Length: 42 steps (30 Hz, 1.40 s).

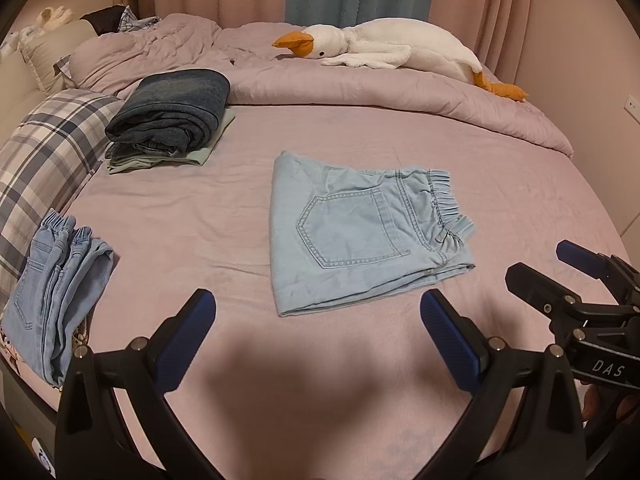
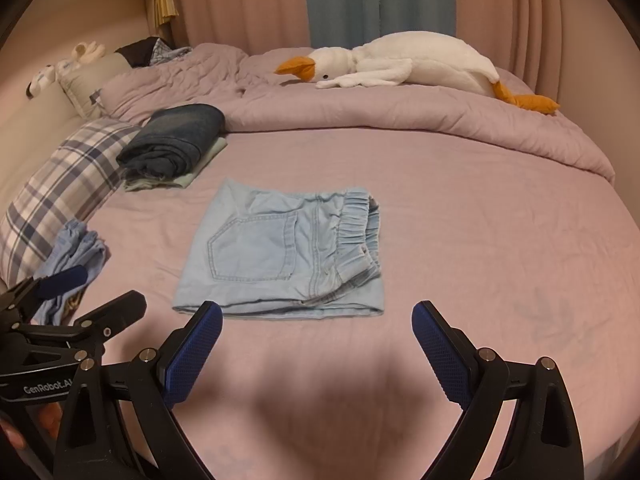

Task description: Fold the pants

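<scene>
The left wrist view shows the pale blue jeans (image 1: 52, 296) lying at the bed's left edge nearly in full; in the right wrist view they are half hidden behind the left gripper (image 2: 86, 286). The left wrist view in turn catches the right gripper (image 1: 552, 262) at its right edge. Both grippers hover with fingers spread wide, holding nothing.

Around the work lie a plaid pillow (image 1: 48, 148), a stack of dark folded clothes (image 1: 172, 116), a bunched quilt (image 1: 360, 88) and a plush goose (image 1: 384, 46). Nothing lies between the grippers and the pants.

The folded light blue pants (image 1: 352, 232) lie flat mid-bed on the pink sheet (image 1: 520, 184), back pocket up. Their elastic waistband points right, folded edge left.
</scene>
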Motion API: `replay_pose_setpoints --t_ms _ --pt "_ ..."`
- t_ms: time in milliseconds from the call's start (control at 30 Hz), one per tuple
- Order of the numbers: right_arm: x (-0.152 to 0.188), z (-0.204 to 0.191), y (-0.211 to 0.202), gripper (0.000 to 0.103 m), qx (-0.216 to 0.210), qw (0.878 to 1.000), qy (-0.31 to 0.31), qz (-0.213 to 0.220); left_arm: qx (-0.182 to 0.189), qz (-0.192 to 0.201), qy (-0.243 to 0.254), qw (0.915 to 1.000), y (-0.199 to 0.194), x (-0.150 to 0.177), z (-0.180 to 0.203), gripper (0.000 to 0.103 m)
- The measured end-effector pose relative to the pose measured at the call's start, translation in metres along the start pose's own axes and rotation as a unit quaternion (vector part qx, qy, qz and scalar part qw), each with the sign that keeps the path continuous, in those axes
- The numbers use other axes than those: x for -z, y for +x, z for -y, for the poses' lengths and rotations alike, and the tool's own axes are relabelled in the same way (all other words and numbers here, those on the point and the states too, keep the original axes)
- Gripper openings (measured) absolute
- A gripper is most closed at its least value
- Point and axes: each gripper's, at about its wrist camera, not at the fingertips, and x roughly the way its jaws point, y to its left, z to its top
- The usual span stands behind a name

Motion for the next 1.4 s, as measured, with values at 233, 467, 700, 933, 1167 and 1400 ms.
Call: replay_pose_setpoints --t_ms 233,467,700,933,1167,1400 --pt "-0.0004 -0.0002 -0.0002 0.095 0.0 1.0 0.0 0.0 0.0 0.0 0.001 1.0 0.0009 -0.0004 -0.0001 0.103" --pt "-0.0011 -0.0014 -0.0002 0.095 0.0 1.0 -0.001 0.0 0.0 0.001 0.001 1.0 0.0013 -0.0007 0.0011 0.103" --pt "-0.0015 -0.0021 -0.0006 0.095 0.0 1.0 -0.003 0.002 0.0 0.001 0.002 1.0 0.0018 -0.0013 0.0006 0.103" --pt "-0.0015 -0.0021 -0.0005 0.095 0.0 1.0 -0.004 0.001 0.001 0.001 0.003 1.0 0.0018 -0.0016 0.0004 0.103" --pt "-0.0013 -0.0026 -0.0005 0.095 0.0 1.0 -0.004 0.001 0.0 0.001 0.002 1.0 0.0015 -0.001 0.0012 0.103" --pt "-0.0015 -0.0028 0.0005 0.095 0.001 1.0 -0.004 -0.001 0.0 0.001 0.002 1.0 0.0017 -0.001 0.0012 0.103"
